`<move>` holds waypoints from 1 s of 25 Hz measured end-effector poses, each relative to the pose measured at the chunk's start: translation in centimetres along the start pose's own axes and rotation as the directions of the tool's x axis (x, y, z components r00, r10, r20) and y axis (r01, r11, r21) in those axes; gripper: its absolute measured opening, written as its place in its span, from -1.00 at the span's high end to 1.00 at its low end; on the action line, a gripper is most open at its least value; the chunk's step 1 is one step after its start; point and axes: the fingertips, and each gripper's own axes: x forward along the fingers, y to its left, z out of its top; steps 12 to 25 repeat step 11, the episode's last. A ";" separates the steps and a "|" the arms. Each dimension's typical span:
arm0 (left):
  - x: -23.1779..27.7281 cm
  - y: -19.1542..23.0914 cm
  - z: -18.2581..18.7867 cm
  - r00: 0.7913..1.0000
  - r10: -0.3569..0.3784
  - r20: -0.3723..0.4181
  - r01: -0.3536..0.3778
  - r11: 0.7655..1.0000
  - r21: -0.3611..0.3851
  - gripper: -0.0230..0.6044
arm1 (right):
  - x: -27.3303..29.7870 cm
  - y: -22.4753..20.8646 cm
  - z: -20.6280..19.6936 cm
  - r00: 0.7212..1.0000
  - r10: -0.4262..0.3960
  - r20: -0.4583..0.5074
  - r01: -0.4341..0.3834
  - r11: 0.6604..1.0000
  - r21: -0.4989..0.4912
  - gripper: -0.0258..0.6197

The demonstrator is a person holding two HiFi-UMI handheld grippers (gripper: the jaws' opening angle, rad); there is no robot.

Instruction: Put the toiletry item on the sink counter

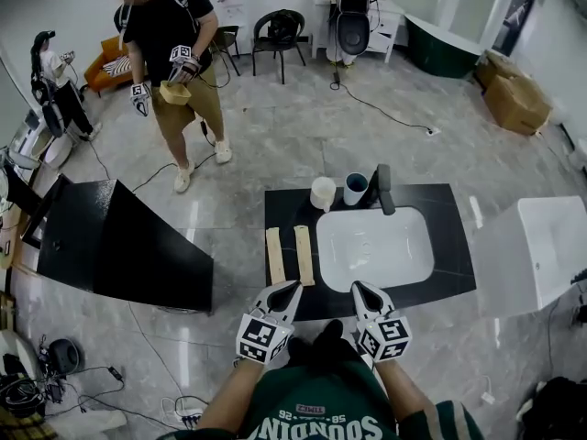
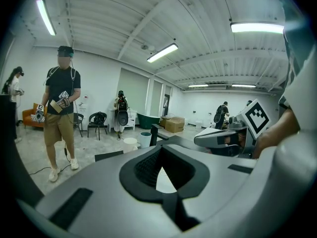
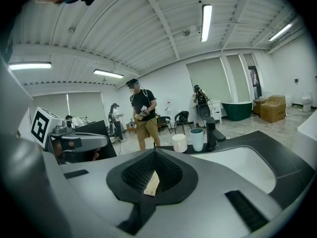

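Both tongs were clenched shut on nothing. The left gripper (image 1: 288, 293) and right gripper (image 1: 363, 293) hung over the near edge of the black sink counter (image 1: 451, 246). Two tan strips (image 1: 304, 254) lay flat on it, side by side, just left of the white basin (image 1: 376, 246) — what sort of toiletry they were, I couldn't tell.

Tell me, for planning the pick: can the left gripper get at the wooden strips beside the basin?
Probably yes: the left gripper sits just short of the wooden strips, nothing between them, though its jaws are shut.
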 end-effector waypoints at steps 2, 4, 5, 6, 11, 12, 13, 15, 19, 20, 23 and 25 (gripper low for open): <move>0.0 0.1 0.1 1.000 0.000 0.000 0.000 1.000 0.000 0.90 | 0.0 0.1 0.1 1.000 -0.001 -0.002 0.001 1.000 0.000 0.80; -0.1 0.1 0.1 1.000 -0.001 -0.001 0.001 1.000 0.004 0.89 | 0.1 0.1 0.1 1.000 0.000 -0.003 0.000 1.000 0.000 0.80; -0.1 0.2 0.1 1.000 0.000 0.000 0.000 1.000 0.003 0.89 | 0.1 0.1 0.1 1.000 0.000 -0.003 0.000 1.000 0.000 0.80; 0.0 0.2 0.1 1.000 0.001 0.002 -0.001 1.000 0.001 0.90 | 0.1 0.2 0.1 1.000 0.001 -0.003 -0.001 1.000 0.000 0.80; 0.0 0.3 0.0 1.000 0.006 0.001 -0.006 1.000 -0.007 0.90 | 0.2 0.3 0.0 1.000 0.004 -0.006 -0.004 1.000 -0.002 0.80; 0.0 0.3 0.0 1.000 0.006 0.001 -0.006 1.000 -0.007 0.90 | 0.2 0.3 0.0 1.000 0.004 -0.006 -0.004 1.000 -0.002 0.80; 0.0 0.3 0.0 1.000 0.006 0.001 -0.006 1.000 -0.007 0.90 | 0.2 0.3 0.0 1.000 0.004 -0.006 -0.004 1.000 -0.002 0.80; 0.0 0.3 0.0 1.000 0.006 0.001 -0.006 1.000 -0.007 0.90 | 0.2 0.3 0.0 1.000 0.004 -0.006 -0.004 1.000 -0.002 0.80; 0.0 0.3 0.0 1.000 0.006 0.001 -0.006 1.000 -0.007 0.90 | 0.2 0.3 0.0 1.000 0.004 -0.006 -0.004 1.000 -0.002 0.80; 0.0 0.3 0.0 1.000 0.006 0.001 -0.006 1.000 -0.007 0.90 | 0.2 0.3 0.0 1.000 0.004 -0.006 -0.004 1.000 -0.002 0.80; 0.0 0.3 0.0 1.000 0.006 0.001 -0.006 1.000 -0.007 0.90 | 0.2 0.3 0.0 1.000 0.004 -0.006 -0.004 1.000 -0.002 0.80; 0.0 0.3 0.0 1.000 0.006 0.001 -0.006 1.000 -0.007 0.90 | 0.2 0.3 0.0 1.000 0.004 -0.006 -0.004 1.000 -0.002 0.80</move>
